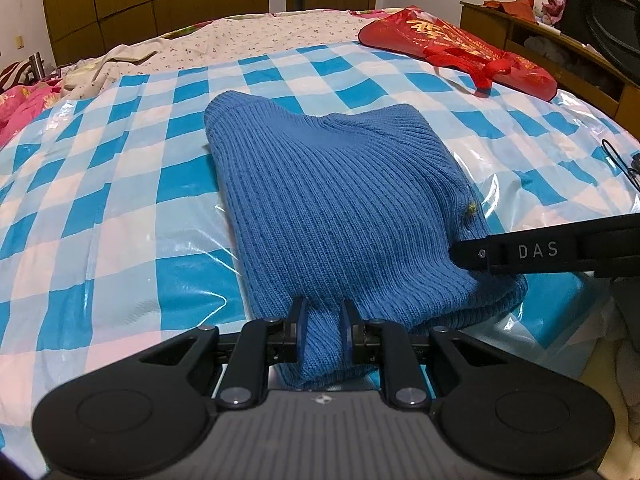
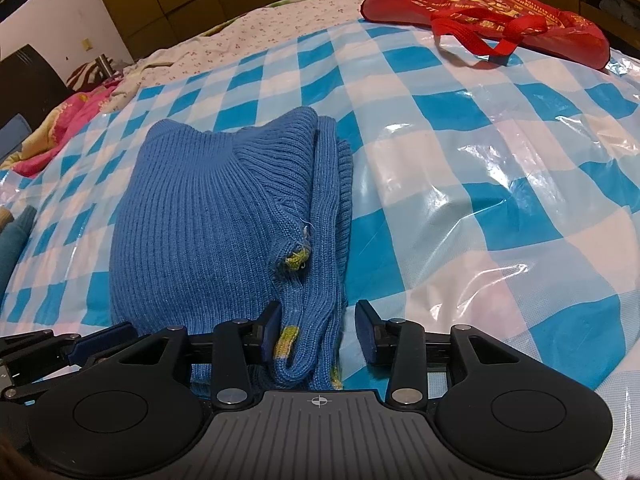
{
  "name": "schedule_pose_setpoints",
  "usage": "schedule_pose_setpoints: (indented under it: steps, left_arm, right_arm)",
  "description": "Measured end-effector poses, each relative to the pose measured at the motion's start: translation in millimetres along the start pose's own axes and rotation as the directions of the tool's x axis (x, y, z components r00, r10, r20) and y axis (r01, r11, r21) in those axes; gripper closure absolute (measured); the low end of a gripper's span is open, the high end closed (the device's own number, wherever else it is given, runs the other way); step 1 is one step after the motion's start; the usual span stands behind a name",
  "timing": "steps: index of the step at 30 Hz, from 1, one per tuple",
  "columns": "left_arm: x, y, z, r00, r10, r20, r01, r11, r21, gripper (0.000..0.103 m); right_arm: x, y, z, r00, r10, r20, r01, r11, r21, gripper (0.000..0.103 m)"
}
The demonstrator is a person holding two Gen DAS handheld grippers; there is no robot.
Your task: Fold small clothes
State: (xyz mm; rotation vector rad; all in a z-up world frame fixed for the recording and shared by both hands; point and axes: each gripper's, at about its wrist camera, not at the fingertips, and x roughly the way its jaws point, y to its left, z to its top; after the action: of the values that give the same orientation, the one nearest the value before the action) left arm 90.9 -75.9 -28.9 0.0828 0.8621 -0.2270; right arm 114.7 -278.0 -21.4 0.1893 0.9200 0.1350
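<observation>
Nearest of all, the left tool [image 1: 323,330] pinches the near hem of the blue rib-knit sweater [image 1: 336,200], its dark pads pressed narrow on a gathered ridge of the knit. Just to the right of that hem the right tool [image 2: 318,330] stands with its jaws opening; a hanging fold of the sweater, flecked with yellow-green yarn, lies between them, touching the left pad while the right pad stands clear of it. From the left wrist view one long black finger of the right tool reaches in over the sweater's near right corner. The sweater lies already doubled into a compact bundle in the middle of the glossy blue-and-white checked plastic sheet [image 1: 120,208] that covers the bed, its collar ribbing on the far side and stacked edges showing along its right flank. I judge the fold to be nearly complete, with the right side being let go; next the left hem needs releasing too, gently, since the thick, springy knit could drag or unroll on the slick, crinkled plastic. Well beyond the sweater, toward the far right, rests a red fabric bag with gold lettering and ribbon handles [image 2: 500,12].
</observation>
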Motion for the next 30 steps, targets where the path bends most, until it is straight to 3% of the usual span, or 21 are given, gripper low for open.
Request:
schedule_pose_setpoints:
  steps: [20,30]
  left_arm:
    - [1.5,1.6,-2.3,1.000,-0.012,0.002,0.012,1.000,0.007,0.073]
    - [2.6,3.1,3.1,0.999,-0.021,-0.033,0.022,1.000,0.011,0.073]
  right_arm:
    - [2.0,-0.1,0.7,1.000,-0.003,-0.008,0.003,1.000,0.004,0.063]
    - [0.9,-6.4,1.4,1.000,0.027,-0.013,-0.027,0.998,0.048,0.062]
